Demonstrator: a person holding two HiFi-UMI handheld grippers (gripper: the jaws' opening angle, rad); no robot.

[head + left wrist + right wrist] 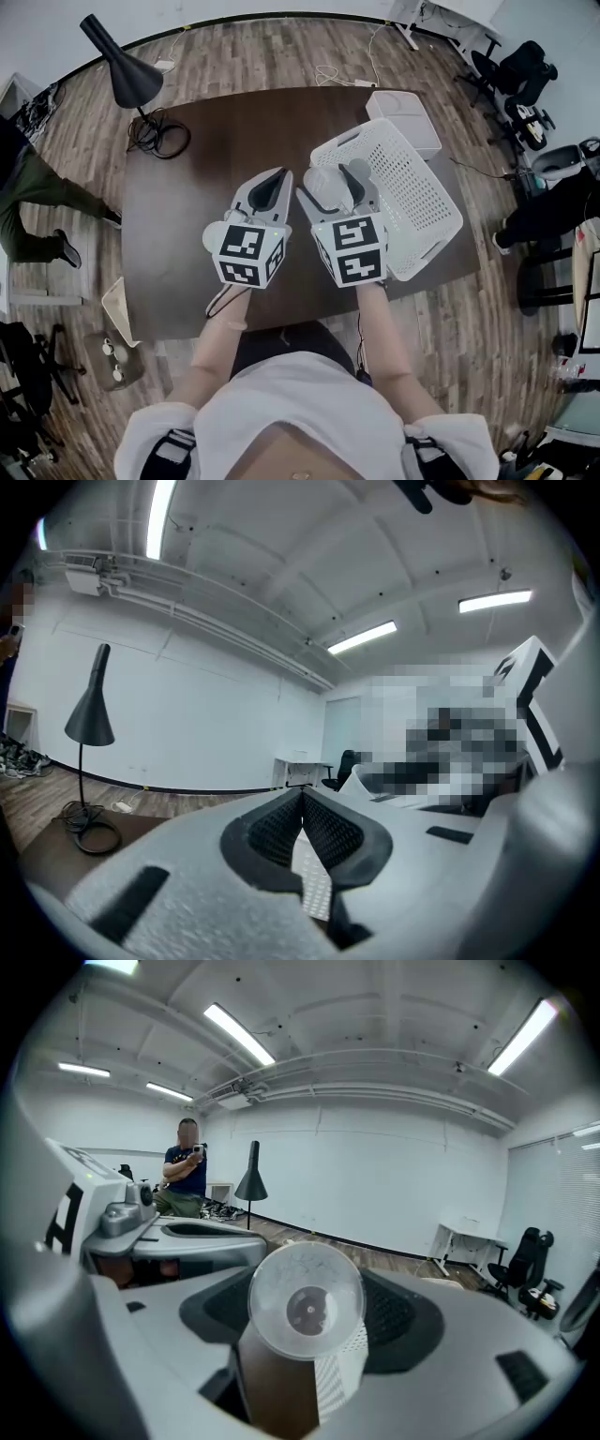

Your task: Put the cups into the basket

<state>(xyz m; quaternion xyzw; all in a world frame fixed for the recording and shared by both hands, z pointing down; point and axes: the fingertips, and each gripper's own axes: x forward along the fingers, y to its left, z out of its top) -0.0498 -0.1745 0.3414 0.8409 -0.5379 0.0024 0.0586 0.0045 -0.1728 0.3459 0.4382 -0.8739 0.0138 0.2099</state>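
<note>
Nearest the head camera is the person's white shirt (pixel 300 412), with both forearms extended forward over a dark brown table (pixel 187 206). Each hand carries one gripper, and each gripper's marker cube faces the camera: left cube (pixel 248 255), right cube (pixel 352 248).

Left gripper (pixel 279 176): the jaws are closed, tip against tip, and nothing is between them. The left gripper view confirms this, with the two dark ribbed pads (pixel 323 832) meeting at a point.

Right gripper (pixel 333 183): the jaws stand wide and are clamped on a clear plastic cup (pixel 322 180). In the right gripper view the cup (pixel 307 1302) sits between the two pads with its round base turned toward the camera and its mouth pointing away.

Cup location: held in the right gripper. In the head view it shows against the left-hand rim of a white perforated basket (pixel 422 197). The basket rests on the right part of the table, set at an angle to the table edge. Perforated white plastic is also visible through the gap below the cup in the right gripper view.

Surroundings:
- a white lidded bin (pixel 408 117) just beyond the basket;
- a black floor lamp (pixel 120 64) by the table's far left corner, with a coil of cable (pixel 159 139) at its foot;
- a second person (pixel 187 1180) beside the lamp.
</note>
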